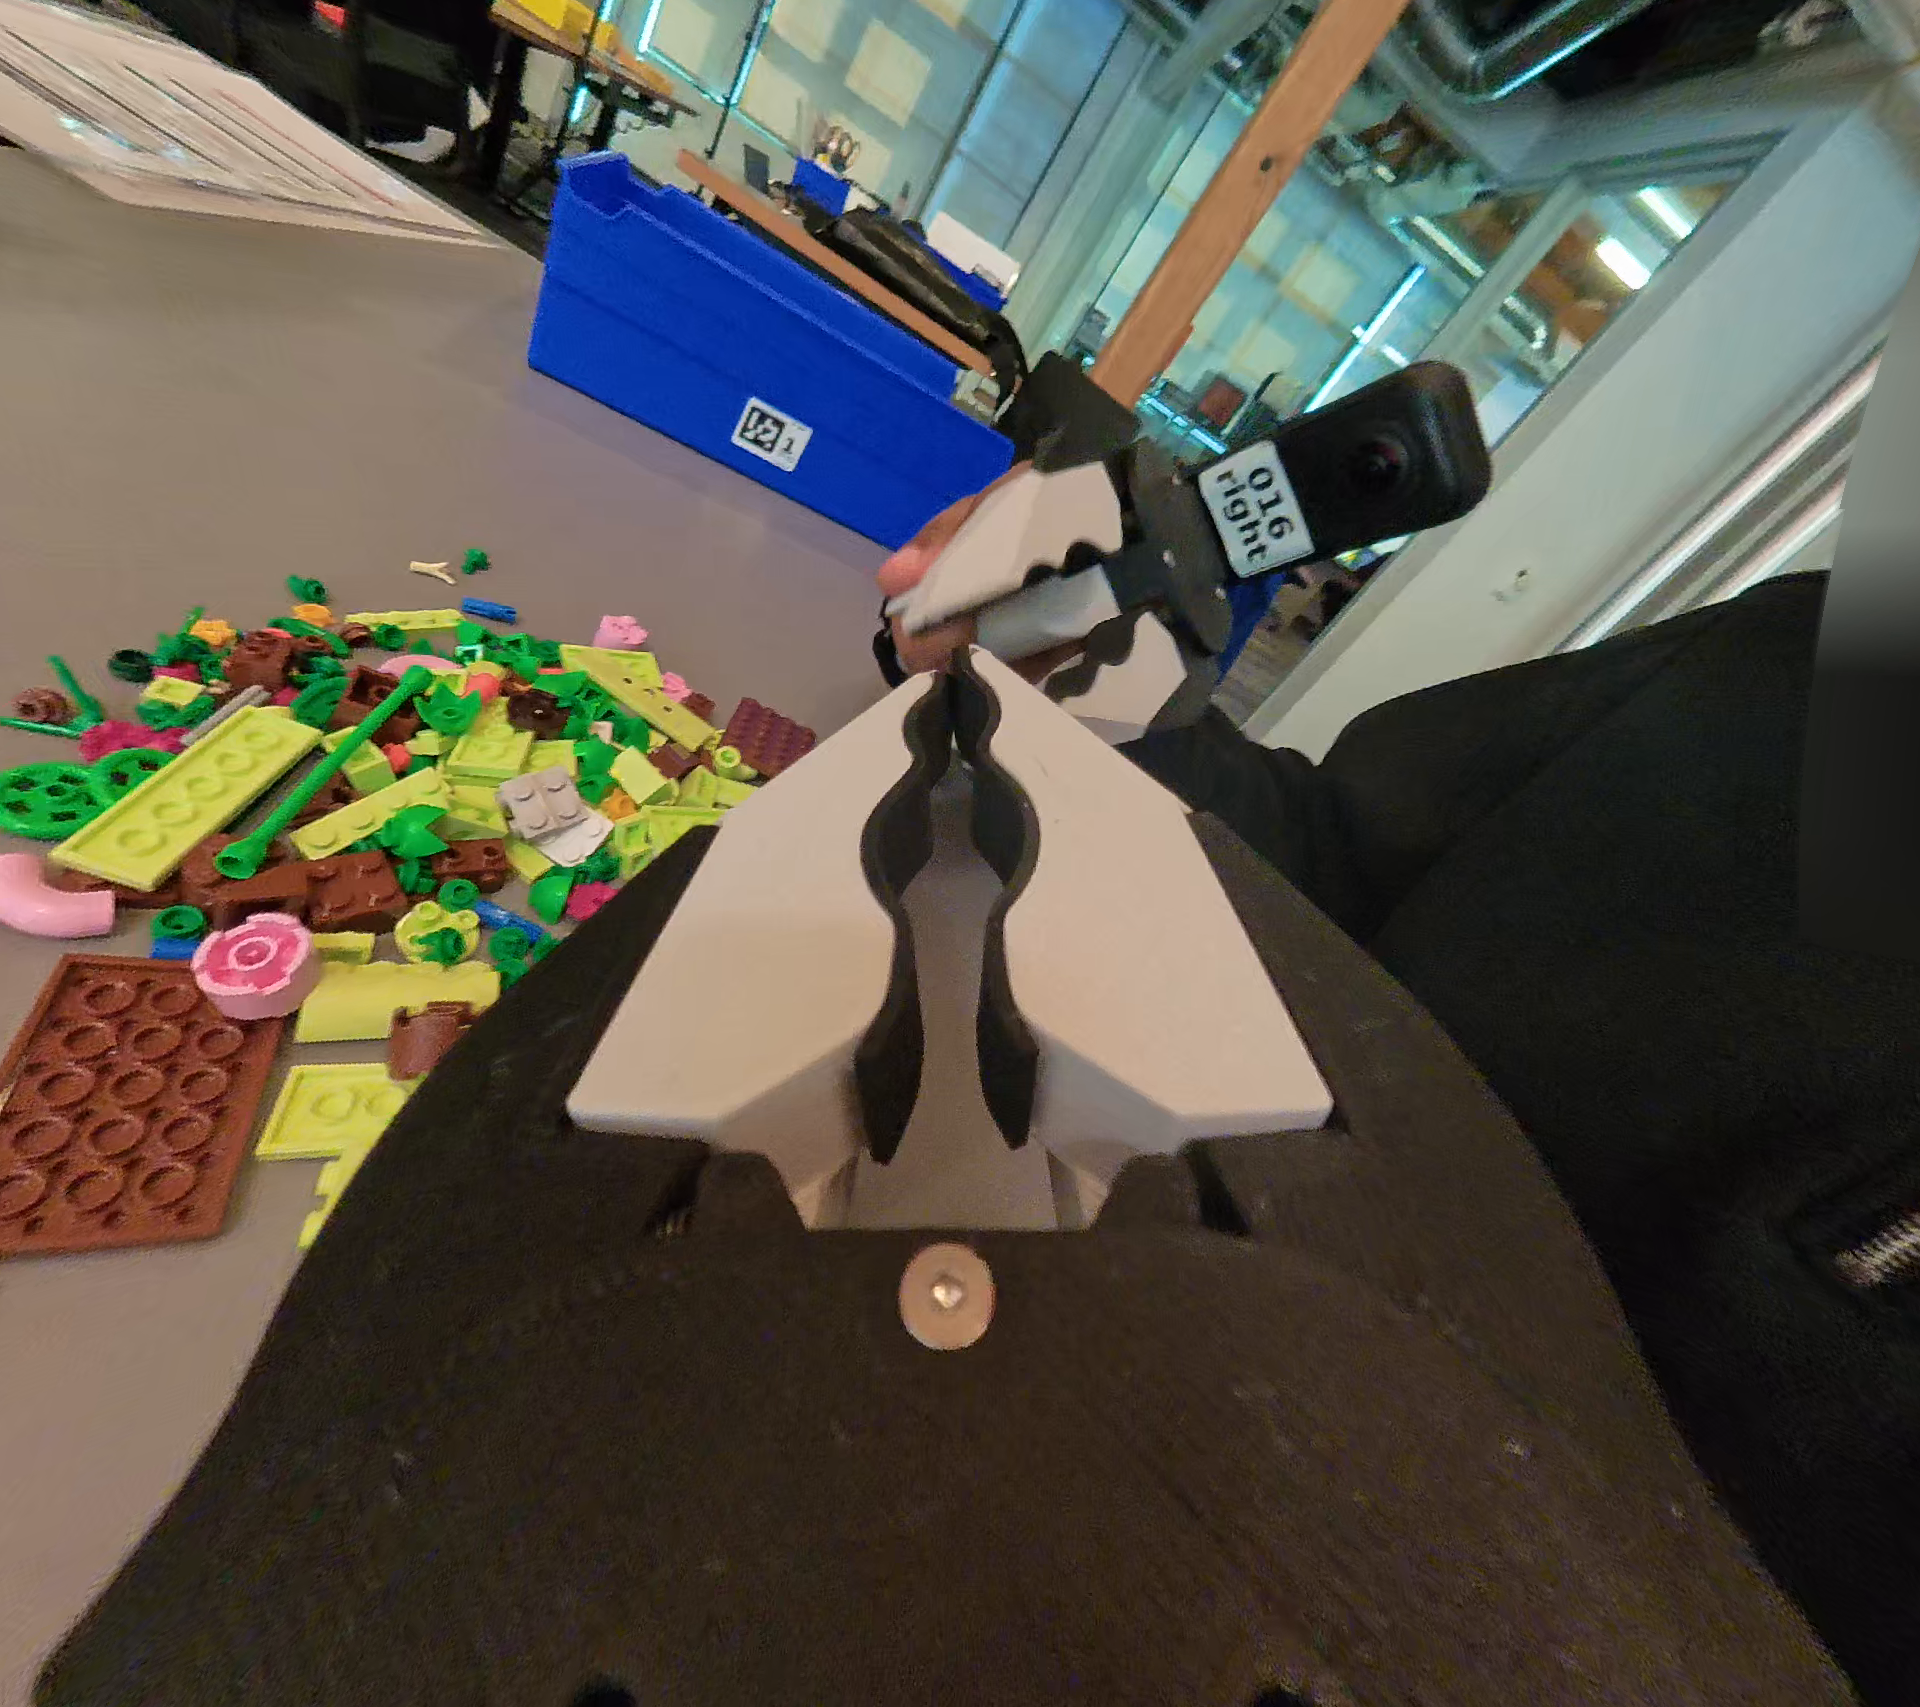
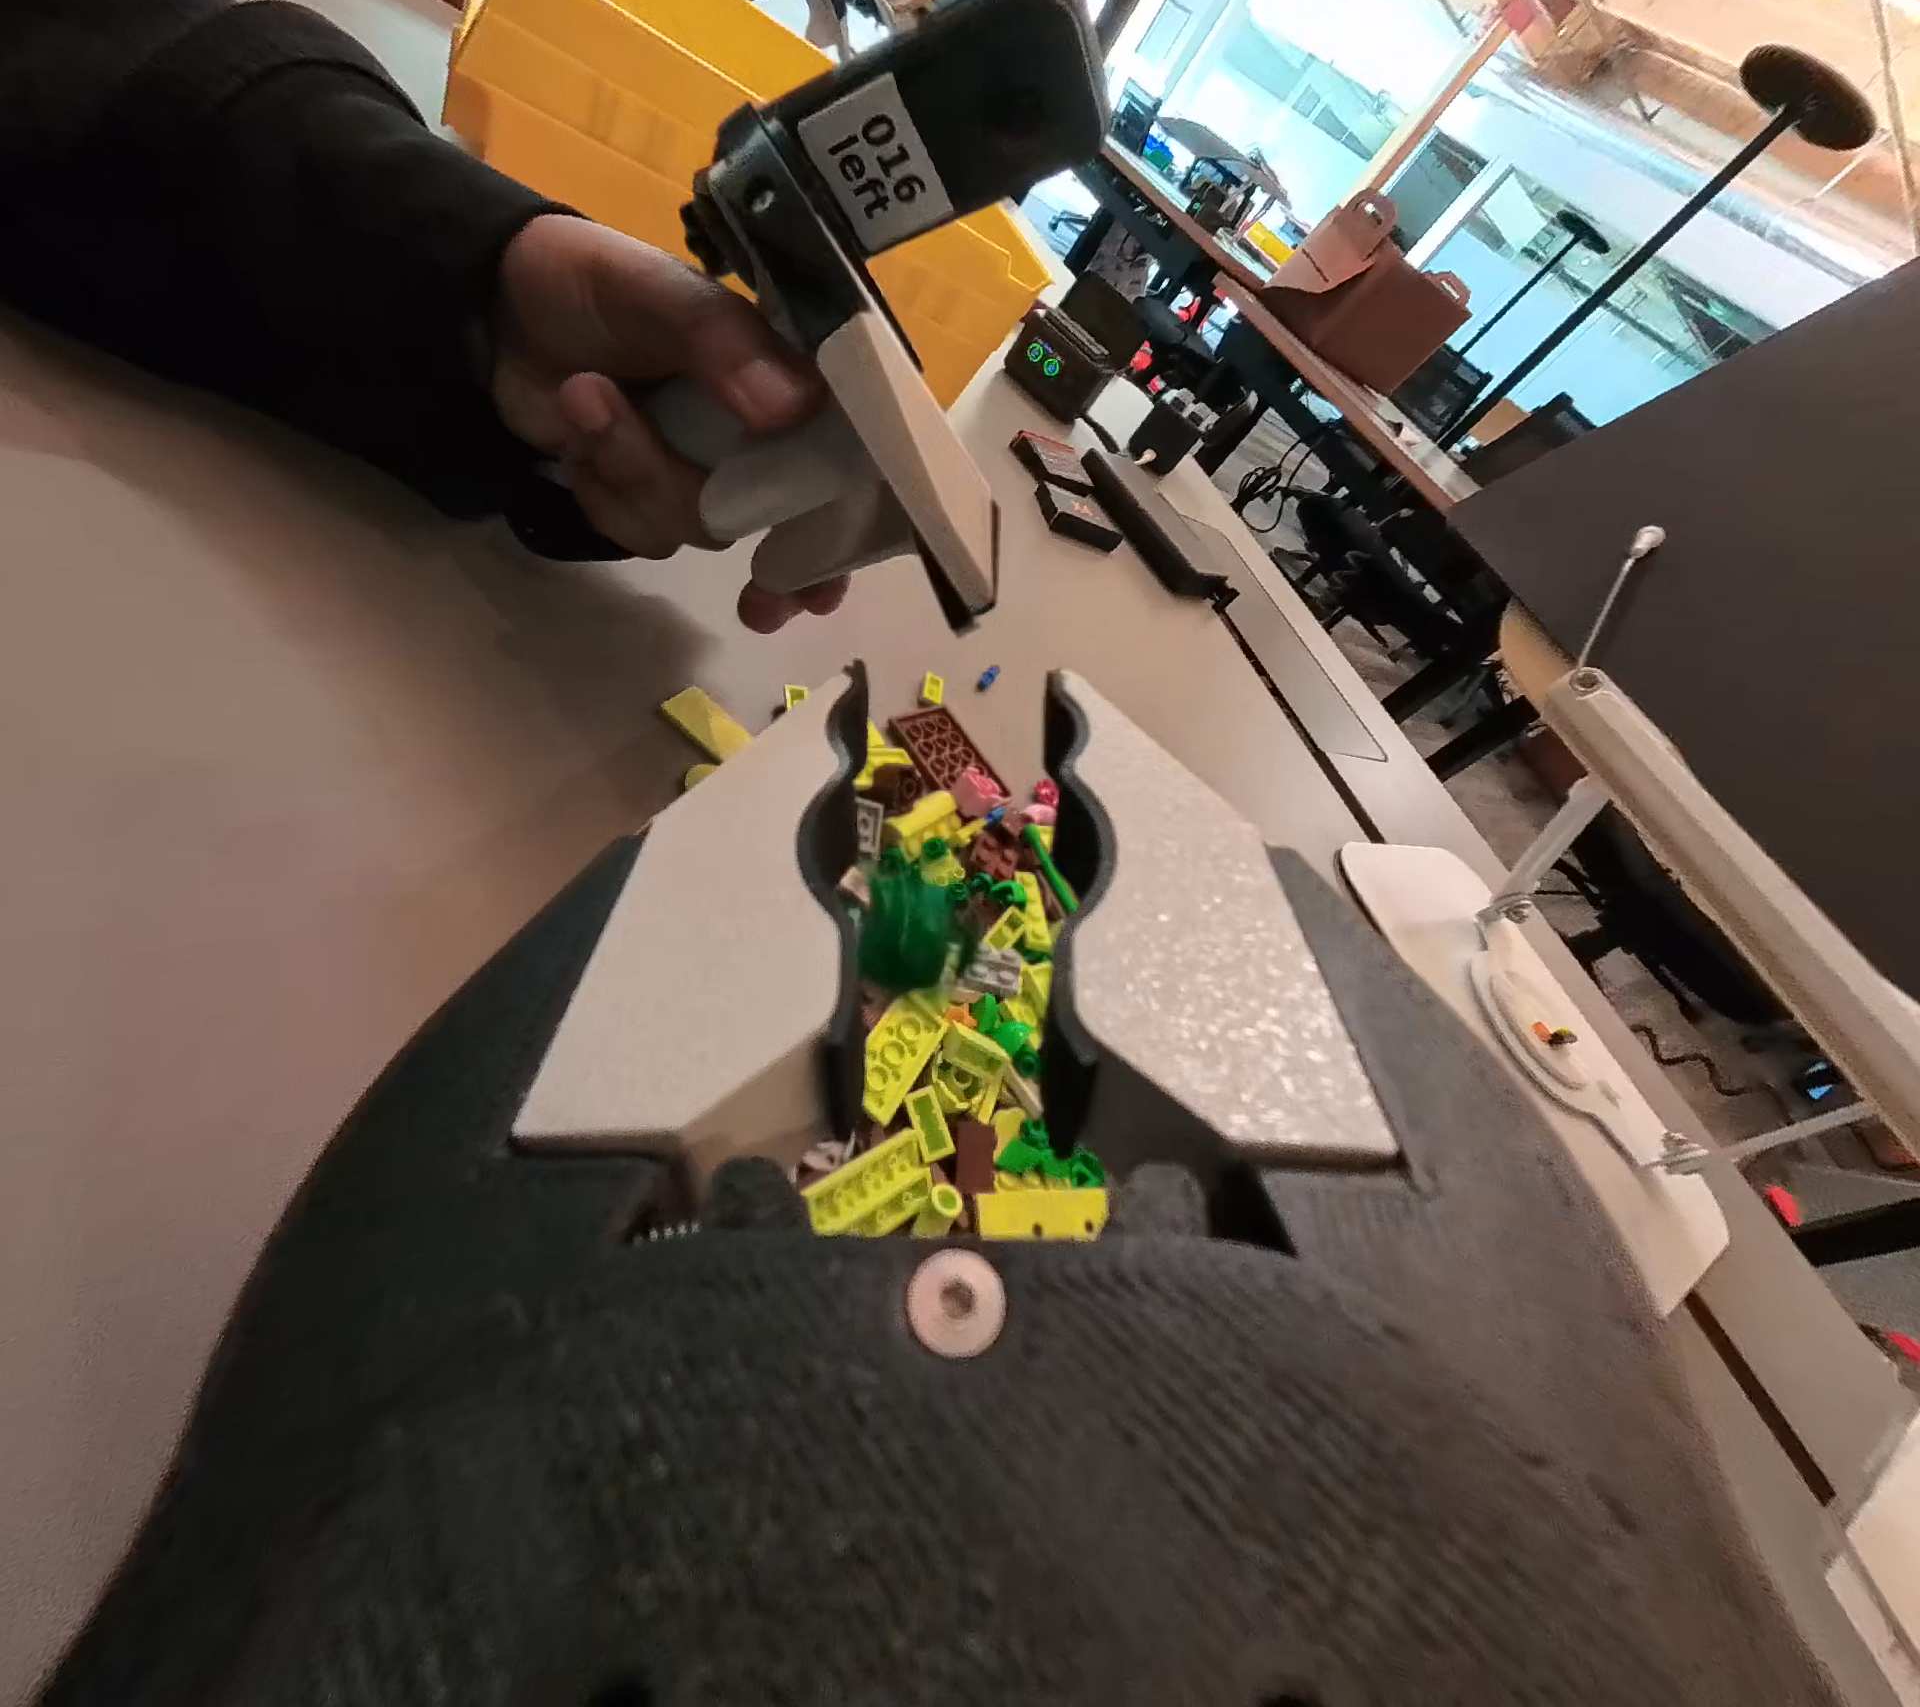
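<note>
A pile of small bricks (image 1: 416, 784), lime, green, brown and pink, lies on the grey table (image 1: 260, 431). My left gripper (image 1: 954, 689) is shut with its black pads touching and nothing visible between them; it hovers just right of the pile. It also shows in the right wrist view (image 2: 964, 613), held by a hand above the pile's far edge. My right gripper (image 2: 961, 691) is open over the pile (image 2: 935, 1065). A blurred dark green leafy piece (image 2: 906, 930) shows between its fingers near the left pad, not clamped. The right gripper also shows in the left wrist view (image 1: 997, 618).
A blue bin (image 1: 748, 348) stands on the table beyond the pile. Yellow bins (image 2: 623, 68) stand behind the left hand. A large brown studded plate (image 1: 114, 1096) lies at the pile's near edge. Black devices (image 2: 1070, 348) and a white lamp base (image 2: 1507, 982) line the table's right edge. My left and right fingertips are right by each other.
</note>
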A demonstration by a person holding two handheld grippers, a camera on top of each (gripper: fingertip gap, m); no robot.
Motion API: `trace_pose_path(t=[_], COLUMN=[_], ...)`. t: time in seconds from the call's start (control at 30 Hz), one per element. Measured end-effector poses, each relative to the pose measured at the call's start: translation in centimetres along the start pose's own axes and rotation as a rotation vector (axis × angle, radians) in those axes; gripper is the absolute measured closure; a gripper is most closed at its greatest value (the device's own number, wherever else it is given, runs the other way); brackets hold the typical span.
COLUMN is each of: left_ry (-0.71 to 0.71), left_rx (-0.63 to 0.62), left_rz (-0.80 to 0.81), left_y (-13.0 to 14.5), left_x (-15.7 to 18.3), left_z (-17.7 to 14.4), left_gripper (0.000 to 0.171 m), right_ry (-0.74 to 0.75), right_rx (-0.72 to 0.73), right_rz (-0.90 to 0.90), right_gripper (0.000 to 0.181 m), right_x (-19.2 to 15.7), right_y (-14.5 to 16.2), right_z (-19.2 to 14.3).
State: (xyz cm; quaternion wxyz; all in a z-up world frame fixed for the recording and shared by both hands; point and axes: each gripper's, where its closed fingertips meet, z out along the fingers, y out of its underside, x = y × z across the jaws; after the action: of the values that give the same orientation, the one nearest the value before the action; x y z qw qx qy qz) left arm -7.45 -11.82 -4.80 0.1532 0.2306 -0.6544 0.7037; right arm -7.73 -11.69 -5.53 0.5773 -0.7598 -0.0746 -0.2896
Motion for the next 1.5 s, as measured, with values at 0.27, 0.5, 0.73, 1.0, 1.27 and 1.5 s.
trace_pose_path(t=[0.27,0.5,0.73,1.0,1.27,1.5], left_ry=[-0.073,-0.11,-0.103,-0.108,-0.116,-0.138], left_rx=[-0.009,-0.02,-0.048,-0.092,-0.156,-0.581], left_rz=[0.048,0.101,0.126,0.179,0.249,0.462], left_y=[-0.2,0.0,0.7,2.0,3.4,11.0], left_x=[-1.0,-1.4,-1.2,-0.9,0.2,2.8], left_z=[-0.5,-0.5,0.0,1.0,1.8,0.9], left_gripper=[0.171,0.171,0.171,0.171,0.146,0.103], right_ry=[0.078,0.415,0.345,0.161,0.153,-0.112], right_rx=[-0.043,0.166,-0.209,-0.534,-0.581,-0.361], right_rz=[0.061,0.33,0.747,0.82,0.664,0.734], right_gripper=[0.178,0.174,0.151,0.136,0.155,0.154], right_x=[2.5,11.0,6.2,0.8,0.2,-9.2], right_y=[1.0,0.5,9.3,14.2,13.4,4.0], right_z=[-1.3,-11.0,-15.1,-11.7,-10.2,-4.9])
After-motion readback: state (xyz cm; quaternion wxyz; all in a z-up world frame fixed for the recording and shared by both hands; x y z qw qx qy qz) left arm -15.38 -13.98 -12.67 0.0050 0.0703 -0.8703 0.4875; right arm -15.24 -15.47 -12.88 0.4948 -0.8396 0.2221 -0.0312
